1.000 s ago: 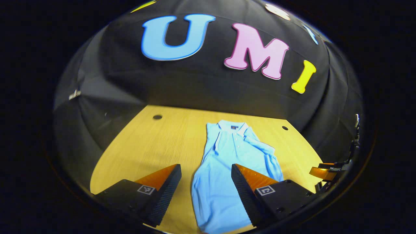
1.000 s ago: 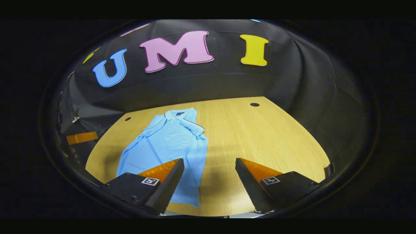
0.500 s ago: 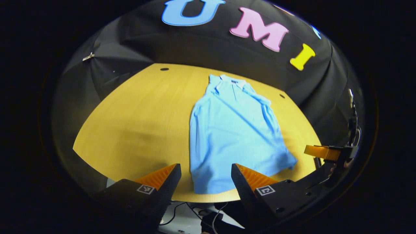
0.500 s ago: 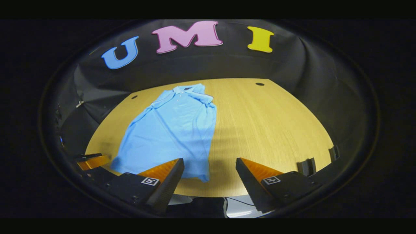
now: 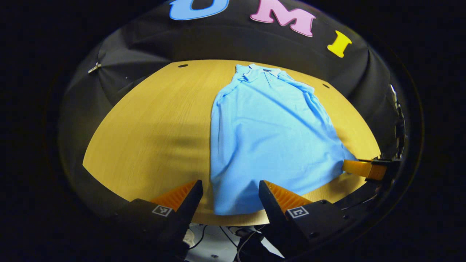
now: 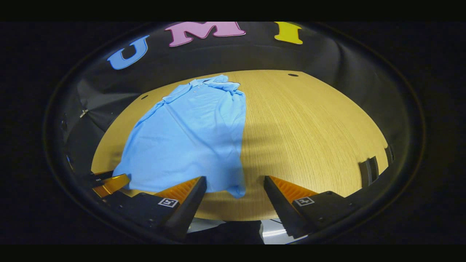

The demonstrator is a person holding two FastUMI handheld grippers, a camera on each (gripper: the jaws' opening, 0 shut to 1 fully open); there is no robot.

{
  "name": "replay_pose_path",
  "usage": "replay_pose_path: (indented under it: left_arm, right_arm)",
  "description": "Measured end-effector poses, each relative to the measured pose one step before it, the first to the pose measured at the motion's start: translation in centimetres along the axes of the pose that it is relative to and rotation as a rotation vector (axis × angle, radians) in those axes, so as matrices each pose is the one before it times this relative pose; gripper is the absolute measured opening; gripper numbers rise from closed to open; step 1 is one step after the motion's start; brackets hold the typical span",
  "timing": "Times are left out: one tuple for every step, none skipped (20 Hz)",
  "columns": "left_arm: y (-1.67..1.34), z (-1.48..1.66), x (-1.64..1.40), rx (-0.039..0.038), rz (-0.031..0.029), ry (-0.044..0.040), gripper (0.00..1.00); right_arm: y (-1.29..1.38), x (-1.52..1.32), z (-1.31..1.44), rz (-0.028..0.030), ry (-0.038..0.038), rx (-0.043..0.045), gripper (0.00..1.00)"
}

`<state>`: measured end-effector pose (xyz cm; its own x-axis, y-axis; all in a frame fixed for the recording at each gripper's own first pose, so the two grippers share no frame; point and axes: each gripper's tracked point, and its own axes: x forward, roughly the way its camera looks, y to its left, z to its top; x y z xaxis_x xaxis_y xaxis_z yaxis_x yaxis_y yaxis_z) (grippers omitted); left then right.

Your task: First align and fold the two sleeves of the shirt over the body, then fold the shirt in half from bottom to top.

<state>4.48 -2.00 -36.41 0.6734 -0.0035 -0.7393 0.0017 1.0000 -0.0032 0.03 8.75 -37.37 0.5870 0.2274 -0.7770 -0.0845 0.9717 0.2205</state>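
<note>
A light blue polo shirt (image 5: 269, 131) lies flat on the wooden table (image 5: 153, 131), collar at the far end and hem near the front edge. Its sleeves look folded in over the body by the collar. My left gripper (image 5: 230, 191) is open above the hem's left corner, with nothing between its fingers. My right gripper (image 6: 235, 187) is open above the hem's right corner of the shirt (image 6: 189, 134), also holding nothing. The right gripper (image 5: 360, 169) also appears at the right of the left gripper view. The left gripper (image 6: 109, 183) also appears at the left of the right gripper view.
The table's front edge (image 5: 233, 222) runs just behind both grippers, with cables (image 5: 236, 234) on the floor below it. Small dark holes (image 5: 182, 66) (image 6: 292, 75) mark the table's far corners. Bare wood (image 6: 309, 138) spreads to the right of the shirt.
Both grippers have drawn back toward the table's front edge and now look down over the whole shirt. Both stayed open. The shirt has not moved.
</note>
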Motion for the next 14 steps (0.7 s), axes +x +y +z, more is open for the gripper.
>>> replay_pose_path:
  left_arm:
    - [-0.246,-0.069,0.052,0.02764,0.00637,0.00218,0.99]
    - [-0.615,0.332,-0.051,0.00277,-0.01045,-0.01774,0.98]
    - [-0.136,0.019,0.088,0.00431,0.00531,0.00136,0.92]
    - [-0.218,0.173,0.105,-0.00349,-0.00422,-0.00534,0.89]
    - [-0.196,0.082,0.261,-0.00397,0.0024,-0.00111,0.86]
    - [-0.286,-0.032,0.147,-0.00148,-0.00455,0.00804,0.83]
    - [-0.339,0.017,-0.071,0.00796,-0.00689,-0.0005,0.75]
    - [-0.436,0.162,0.161,0.01086,-0.01221,0.00118,0.7]
    - [-0.418,0.207,-0.041,0.00328,-0.00915,-0.00097,0.56]
    - [-0.41,0.139,0.075,-0.00097,-0.00883,0.00209,0.42]
    - [-0.44,0.156,0.082,-0.00205,-0.00846,-0.00018,0.28]
    - [-0.326,0.297,0.131,-0.00327,-0.01136,-0.00545,0.21]
    - [-0.123,0.17,0.221,-0.00666,-0.00741,-0.00085,0.12]
    - [-0.044,0.162,-0.011,-0.00598,-0.00836,0.00079,0.1]
  right_arm:
    - [0.096,0.145,0.294,-0.009,-0.01017,-0.02474,0.99]
    - [0.096,0.247,-0.087,-0.0105,0.00776,-0.02555,0.99]
    - [-0.058,0.117,0.143,-0.01458,-0.00565,-0.02794,0.91]
    - [0.331,0.151,0.064,0.00637,-0.00018,-0.01307,0.87]
    - [0.413,0.353,0.073,0.00818,0.0008,-0.00337,0.76]
    - [0.307,0.091,0.066,0.0032,0.00141,0.00205,0.7]
    - [0.205,0.174,0.162,0.00821,0.00268,0.00093,0.54]
    - [0.337,0.014,0.132,0.01278,0.00169,0.00337,0.44]
    - [0.138,0.079,0.033,0.01022,0.00377,0.00417,0.3]
    - [-0.004,0.109,0.178,0.00868,0.00292,-0.00524,0.17]
    - [0.12,-0.08,-0.152,0.01223,0.00577,-0.00985,0.18]
    - [-0.077,0.032,0.167,0.00839,-0.00579,-0.0013,0.19]
    - [0.051,0.066,-0.023,0.00658,0.00348,0.00832,0.05]
    - [0.077,-0.025,0.104,0.00708,-0.00142,0.00262,0.1]
